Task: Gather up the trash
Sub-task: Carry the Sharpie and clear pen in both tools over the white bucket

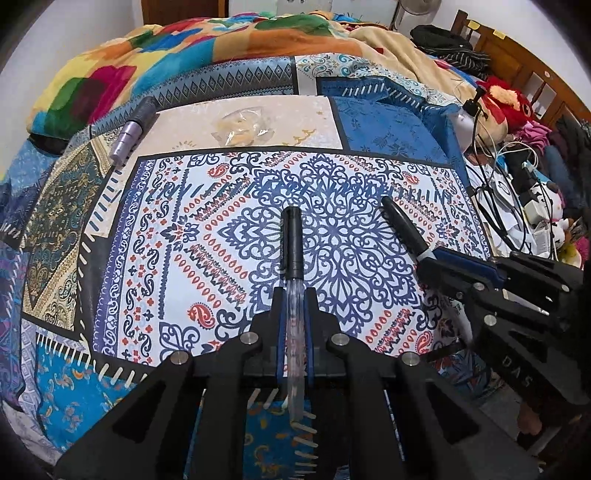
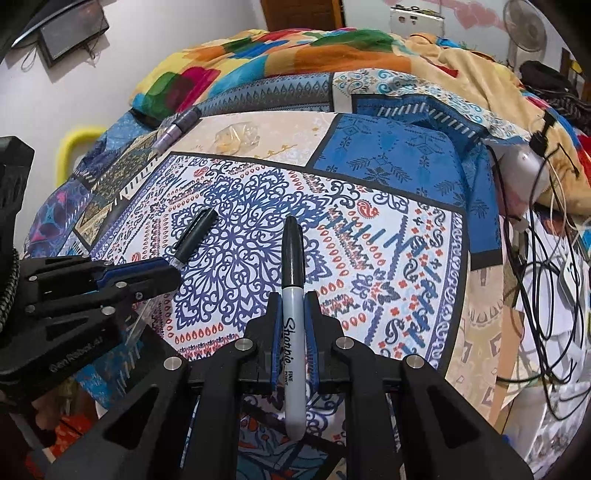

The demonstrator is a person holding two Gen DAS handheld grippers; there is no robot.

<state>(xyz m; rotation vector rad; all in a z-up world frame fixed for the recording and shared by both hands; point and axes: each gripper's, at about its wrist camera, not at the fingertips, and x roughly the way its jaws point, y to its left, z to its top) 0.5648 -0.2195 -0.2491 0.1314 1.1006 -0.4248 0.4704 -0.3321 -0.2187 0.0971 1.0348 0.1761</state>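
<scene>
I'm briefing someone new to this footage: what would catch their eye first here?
Each gripper is shut on a pen above the patterned bedspread: the left gripper clamps a clear pen with a black cap, the right gripper a Sharpie marker. Farther up the bed lie a crumpled clear wrapper and, to its left, a purple tube.

White walls (image 2: 155,48), wooden headboard (image 1: 517,62), standing fan (image 2: 524,29).

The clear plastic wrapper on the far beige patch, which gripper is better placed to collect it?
Neither is free: the left gripper clamps a clear pen, the right gripper a Sharpie. Left, marginally; the wrapper lies slightly left of centre.
</scene>
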